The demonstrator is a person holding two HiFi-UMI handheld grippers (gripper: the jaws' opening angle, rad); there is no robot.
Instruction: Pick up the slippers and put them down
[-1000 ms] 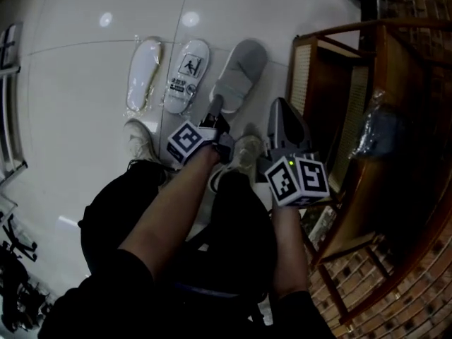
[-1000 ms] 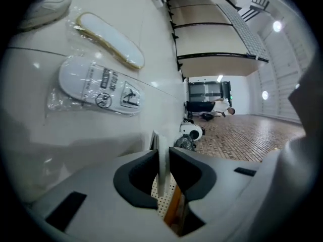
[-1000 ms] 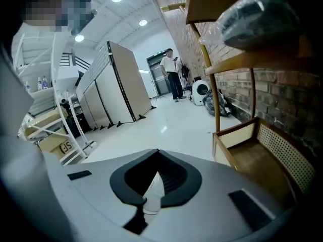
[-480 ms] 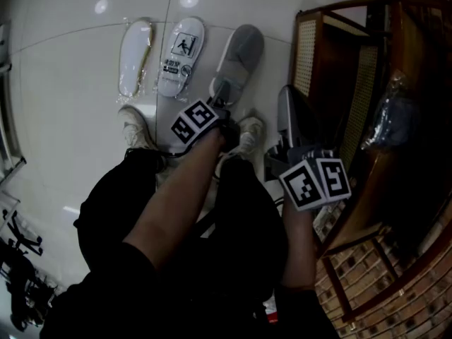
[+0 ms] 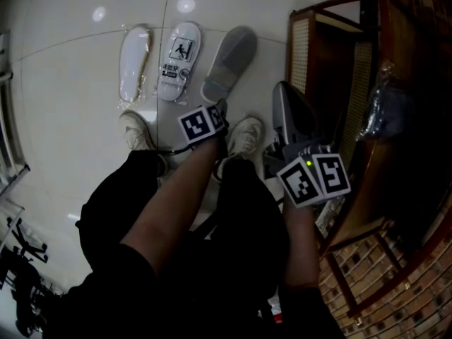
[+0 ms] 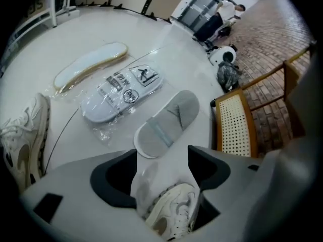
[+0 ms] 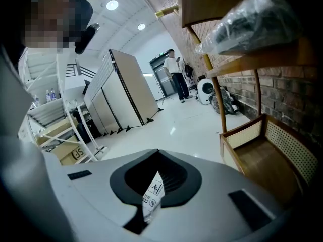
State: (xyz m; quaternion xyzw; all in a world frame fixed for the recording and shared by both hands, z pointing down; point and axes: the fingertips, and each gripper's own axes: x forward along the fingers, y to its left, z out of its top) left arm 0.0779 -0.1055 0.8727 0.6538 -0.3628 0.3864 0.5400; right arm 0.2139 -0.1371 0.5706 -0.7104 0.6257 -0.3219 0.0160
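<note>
A grey slipper (image 5: 229, 62) (image 6: 167, 121) lies flat on the white floor, to the right of two plastic-wrapped slippers (image 5: 176, 61) (image 6: 121, 92). My left gripper (image 5: 221, 107) (image 6: 161, 173) hangs just short of the grey slipper's heel and points down. Its jaws are opening, with only floor and a sneaker showing between them. My right gripper (image 5: 286, 145) (image 7: 153, 188) is shut on a second grey slipper (image 5: 289, 113) and holds it upright above the floor beside the wooden rack. A labelled, wrapped edge (image 7: 153, 194) of that slipper shows between its jaws.
The person's white sneakers (image 5: 245, 135) (image 5: 134, 129) stand just below the slippers. A wooden rack with cane panels (image 5: 302, 55) (image 6: 234, 130) fills the right side, and a wrapped bag (image 5: 387, 115) sits on its shelf. Metal shelving stands at the left edge.
The left gripper has let go of the grey slipper's heel, opened and drawn back toward the person. The slipper now lies flat on the floor. The right gripper has barely moved.
</note>
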